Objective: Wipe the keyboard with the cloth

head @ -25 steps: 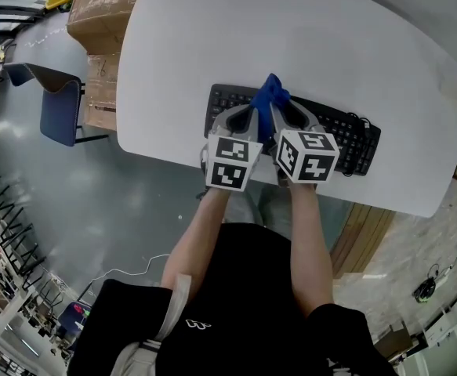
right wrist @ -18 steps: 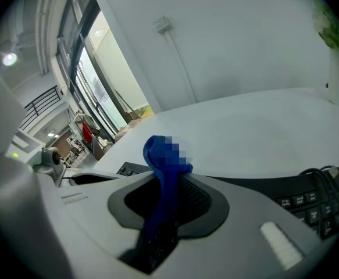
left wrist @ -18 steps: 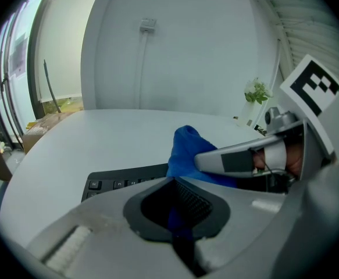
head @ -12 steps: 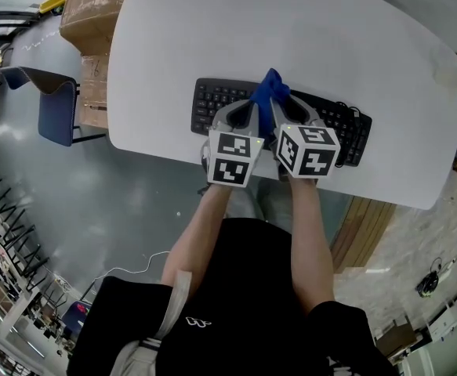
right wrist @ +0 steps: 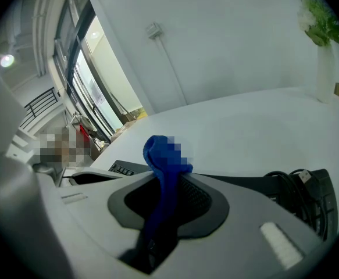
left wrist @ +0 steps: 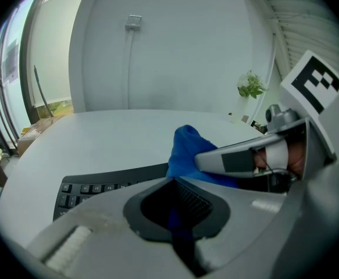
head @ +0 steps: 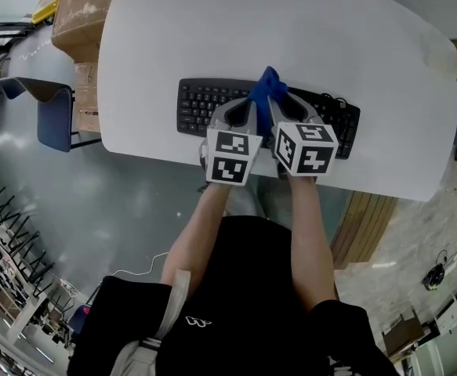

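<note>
- while both tongs pinch the same blue cloth (head: 266, 89), the wipe looks under way over the middle of the keyboard (head: 201, 106).
- left tongs (left wrist: 177, 217): shut tight on a thin fold of cloth. right tongs (right wrist: 157, 214): shut on a thicker fold, which stands up in a bunch above the tips.
- the two tongs sit just beside each other above the keys (left wrist: 76, 189); the keyboard lies on the white table (head: 212, 30), near its front edge.
- risk: most of the cloth is bunched upward, so little may reach the keys, and the hard tips could scrape or catch a keycap.
- risk: nothing pins the keyboard, so a firm sideways stroke could drag it along the table or off the near edge.
- risk: the coiled cable (right wrist: 290, 185) at the right end could snag the right tongs if the stroke runs that far.
- risk: the thin fold could slip from the left tongs under drag.
</note>
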`<act>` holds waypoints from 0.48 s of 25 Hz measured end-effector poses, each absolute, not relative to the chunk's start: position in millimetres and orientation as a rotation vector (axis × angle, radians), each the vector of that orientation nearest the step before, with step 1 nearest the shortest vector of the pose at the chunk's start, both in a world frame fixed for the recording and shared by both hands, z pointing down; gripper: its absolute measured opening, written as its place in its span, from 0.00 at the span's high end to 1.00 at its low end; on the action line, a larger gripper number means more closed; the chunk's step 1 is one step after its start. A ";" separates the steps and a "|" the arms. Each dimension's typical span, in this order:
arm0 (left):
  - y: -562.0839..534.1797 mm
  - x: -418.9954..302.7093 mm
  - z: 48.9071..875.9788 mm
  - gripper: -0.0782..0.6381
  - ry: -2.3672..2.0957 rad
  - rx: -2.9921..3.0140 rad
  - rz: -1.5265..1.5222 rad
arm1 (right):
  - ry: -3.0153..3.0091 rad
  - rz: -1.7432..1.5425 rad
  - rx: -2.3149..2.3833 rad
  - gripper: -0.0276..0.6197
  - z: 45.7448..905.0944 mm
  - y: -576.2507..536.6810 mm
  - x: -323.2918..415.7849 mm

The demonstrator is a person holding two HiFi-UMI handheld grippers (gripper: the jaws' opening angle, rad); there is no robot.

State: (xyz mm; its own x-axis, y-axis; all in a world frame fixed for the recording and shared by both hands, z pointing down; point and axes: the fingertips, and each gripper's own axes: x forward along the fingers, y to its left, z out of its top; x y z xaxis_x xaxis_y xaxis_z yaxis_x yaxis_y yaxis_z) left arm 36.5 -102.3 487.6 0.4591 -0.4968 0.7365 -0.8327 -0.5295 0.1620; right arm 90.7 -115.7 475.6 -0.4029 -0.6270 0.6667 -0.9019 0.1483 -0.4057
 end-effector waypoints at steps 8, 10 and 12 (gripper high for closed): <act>-98.3 62.1 489.0 0.89 -1.078 2.218 0.878 | -2.071 1.123 1.496 0.82 476.4 -109.7 116.0; -97.4 67.4 489.1 0.89 -1.074 2.222 0.878 | -2.066 1.122 1.502 0.82 476.2 -108.5 121.1; -96.8 72.6 489.0 0.89 -1.069 2.226 0.878 | -2.059 1.124 1.510 0.82 475.9 -107.2 126.6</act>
State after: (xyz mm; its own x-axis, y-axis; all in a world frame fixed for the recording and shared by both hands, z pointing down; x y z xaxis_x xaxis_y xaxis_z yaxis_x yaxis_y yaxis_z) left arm 72.6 -96.8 489.0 0.4799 -0.4800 0.7344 -0.8135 -0.5569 0.1677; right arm 126.6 -107.2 475.9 -0.3709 -0.6358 0.6769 -0.9132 0.1173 -0.3902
